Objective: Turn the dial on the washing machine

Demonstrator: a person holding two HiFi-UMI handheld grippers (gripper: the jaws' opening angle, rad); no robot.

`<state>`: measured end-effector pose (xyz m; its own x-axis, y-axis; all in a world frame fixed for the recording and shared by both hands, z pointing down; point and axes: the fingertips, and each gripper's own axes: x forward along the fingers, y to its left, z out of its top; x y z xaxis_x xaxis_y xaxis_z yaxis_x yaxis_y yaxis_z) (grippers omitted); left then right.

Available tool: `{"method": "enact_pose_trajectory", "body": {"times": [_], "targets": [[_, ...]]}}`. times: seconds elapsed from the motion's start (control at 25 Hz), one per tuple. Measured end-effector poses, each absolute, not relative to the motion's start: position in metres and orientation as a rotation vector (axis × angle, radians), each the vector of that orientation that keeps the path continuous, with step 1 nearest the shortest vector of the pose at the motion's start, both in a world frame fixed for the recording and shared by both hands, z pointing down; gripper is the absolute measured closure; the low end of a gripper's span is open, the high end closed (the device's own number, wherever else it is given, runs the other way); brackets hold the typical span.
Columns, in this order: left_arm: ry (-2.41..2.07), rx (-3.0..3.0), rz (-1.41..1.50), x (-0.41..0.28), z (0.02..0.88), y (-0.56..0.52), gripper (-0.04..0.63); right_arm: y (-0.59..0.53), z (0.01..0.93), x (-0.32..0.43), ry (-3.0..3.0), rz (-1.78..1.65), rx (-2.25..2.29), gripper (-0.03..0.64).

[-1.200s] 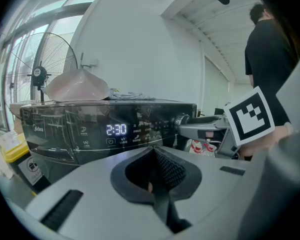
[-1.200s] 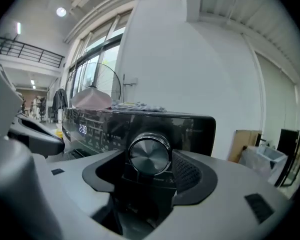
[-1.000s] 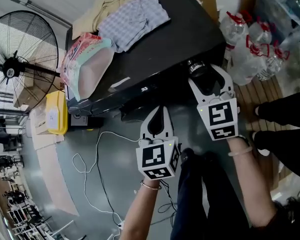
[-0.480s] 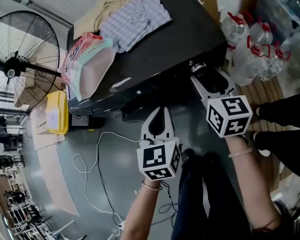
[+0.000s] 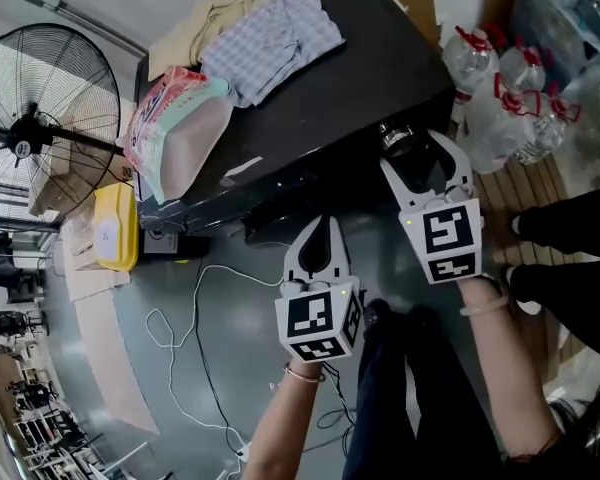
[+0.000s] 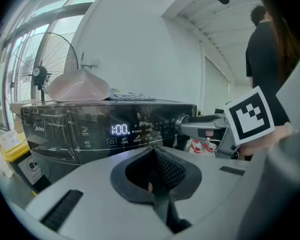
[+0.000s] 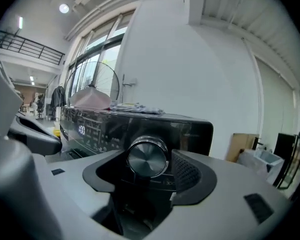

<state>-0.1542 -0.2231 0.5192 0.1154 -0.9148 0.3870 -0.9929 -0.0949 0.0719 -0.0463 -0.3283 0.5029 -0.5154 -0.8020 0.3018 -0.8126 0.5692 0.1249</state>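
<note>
My left gripper (image 5: 321, 223) sits nearest, low in front of the washing machine (image 5: 310, 98), its fingers (image 6: 172, 171) pressed together with nothing between them. To its right, my right gripper (image 5: 420, 153) is up at the control panel, fingers spread wide. The silver dial (image 7: 148, 158) stands between them at the panel's right end. It sits close to the right pad, though I see no firm contact on either side. Further left, the panel's display (image 6: 120, 129) reads 1:00. On the machine's top surface lie a pink plastic bag (image 5: 175, 118) and folded clothes (image 5: 270, 28). A standing fan (image 5: 30, 128) is beyond, on the left.
</note>
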Motion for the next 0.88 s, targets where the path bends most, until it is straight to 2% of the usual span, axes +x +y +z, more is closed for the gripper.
{"method": "enact_pose_trajectory", "body": {"times": [0.24,0.88], "targets": [[-1.873,2.082,0.343,-0.156,0.519,-0.224,0.580,-0.328,0.505,-0.047,-2.470,0.031,1.322,0.337],[-1.884,2.074,0.330,-0.158,0.513,-0.222,0.581,-0.333,0.508,-0.036,-2.595,0.534,1.433,0.334]]}}
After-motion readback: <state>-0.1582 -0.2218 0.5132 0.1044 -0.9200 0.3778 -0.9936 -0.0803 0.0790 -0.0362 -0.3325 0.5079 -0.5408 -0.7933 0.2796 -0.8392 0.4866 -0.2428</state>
